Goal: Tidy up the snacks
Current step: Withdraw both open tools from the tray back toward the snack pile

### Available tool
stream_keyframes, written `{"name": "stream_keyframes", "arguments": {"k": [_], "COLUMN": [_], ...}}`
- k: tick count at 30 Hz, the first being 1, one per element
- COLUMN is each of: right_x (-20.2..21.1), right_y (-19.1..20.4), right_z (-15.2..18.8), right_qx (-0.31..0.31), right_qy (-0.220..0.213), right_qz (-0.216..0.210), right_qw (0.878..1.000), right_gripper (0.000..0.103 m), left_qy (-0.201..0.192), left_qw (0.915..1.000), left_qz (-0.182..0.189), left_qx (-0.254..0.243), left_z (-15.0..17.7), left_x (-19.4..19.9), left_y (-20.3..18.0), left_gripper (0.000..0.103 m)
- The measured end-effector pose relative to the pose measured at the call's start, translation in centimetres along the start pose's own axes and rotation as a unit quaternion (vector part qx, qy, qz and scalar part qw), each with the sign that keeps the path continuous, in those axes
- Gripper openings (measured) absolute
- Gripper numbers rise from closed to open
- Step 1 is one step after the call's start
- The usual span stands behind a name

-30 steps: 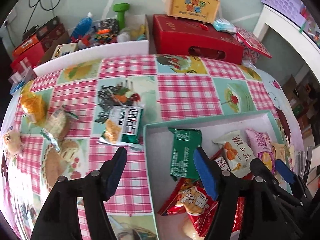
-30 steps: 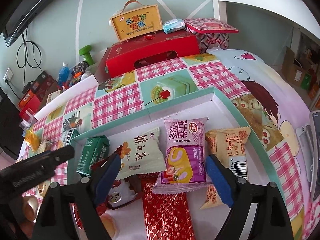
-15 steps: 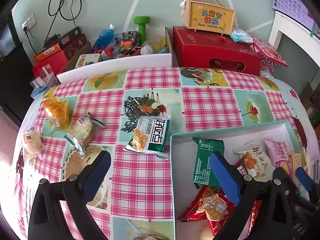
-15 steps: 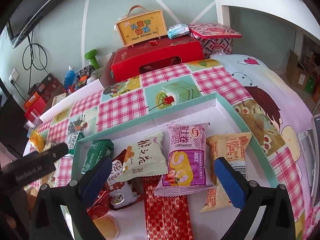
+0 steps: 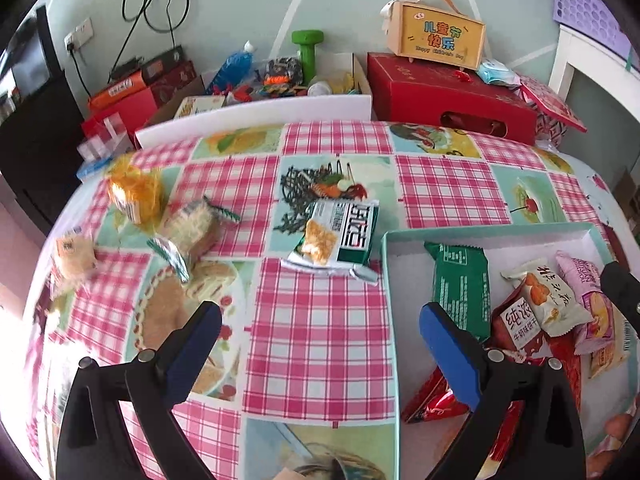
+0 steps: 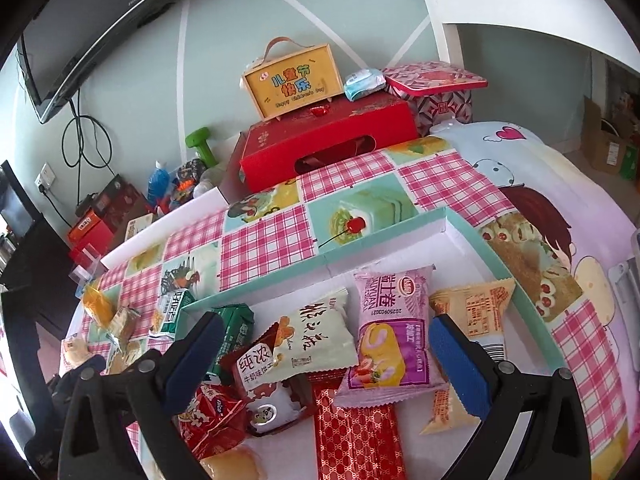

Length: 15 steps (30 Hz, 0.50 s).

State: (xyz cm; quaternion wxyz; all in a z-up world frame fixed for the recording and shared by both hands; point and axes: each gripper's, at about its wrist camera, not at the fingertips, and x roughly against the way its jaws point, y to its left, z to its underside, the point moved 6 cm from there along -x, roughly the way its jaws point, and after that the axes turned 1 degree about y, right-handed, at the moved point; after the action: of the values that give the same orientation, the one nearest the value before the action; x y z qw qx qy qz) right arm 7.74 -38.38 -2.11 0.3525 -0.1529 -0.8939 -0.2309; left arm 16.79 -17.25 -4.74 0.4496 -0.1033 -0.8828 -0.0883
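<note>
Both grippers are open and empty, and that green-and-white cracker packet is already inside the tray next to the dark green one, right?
Not quite. The green-and-white cracker packet still lies on the tablecloth, just outside the tray at its left wall; the left wrist view shows it. The dark green packet is inside. The left gripper and right gripper are open and empty.

Your left gripper (image 5: pixel 320 344) hangs above the checked desk (image 5: pixel 320 332) with its jaws spread wide and nothing between them. Just ahead of it you have a green-and-white snack packet (image 5: pixel 340 236) lying flat, close beside the left wall of the mint tray (image 5: pixel 389 320). Inside that tray you can see a green packet (image 5: pixel 462 290), a cream packet (image 5: pixel 546 294) and a pink packet (image 5: pixel 588 296) heaped together. Off to your left, an orange packet (image 5: pixel 134 194), a clear-wrapped biscuit pack (image 5: pixel 188 232) and a small pale packet (image 5: pixel 74 254) lie loose. Behind the desk stands a red box (image 5: pixel 448 98).
</note>
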Motion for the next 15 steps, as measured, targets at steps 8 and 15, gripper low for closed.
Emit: {"name": "stream_keyframes", "arguments": {"k": [8,15], "right_x": [-0.5,-0.3], "right_y": [2.1,6.9], "right_z": [0.3,0.8], "right_qx": [0.021,0.063], "right_qy": [0.009,-0.001], "right_qz": [0.006,-0.017], "right_qw": [1.0,0.998], "right_gripper": [0.103,0.103], "left_qy": [0.02,0.03], "left_qw": [0.9997,0.9987], "left_qz": [-0.013,-0.041], "left_qx": [-0.006,0.007], "left_z": [0.5,0.4], "left_x": [-0.5,-0.5], "left_y": [1.8,5.3], "left_gripper": [0.099,0.099]}}
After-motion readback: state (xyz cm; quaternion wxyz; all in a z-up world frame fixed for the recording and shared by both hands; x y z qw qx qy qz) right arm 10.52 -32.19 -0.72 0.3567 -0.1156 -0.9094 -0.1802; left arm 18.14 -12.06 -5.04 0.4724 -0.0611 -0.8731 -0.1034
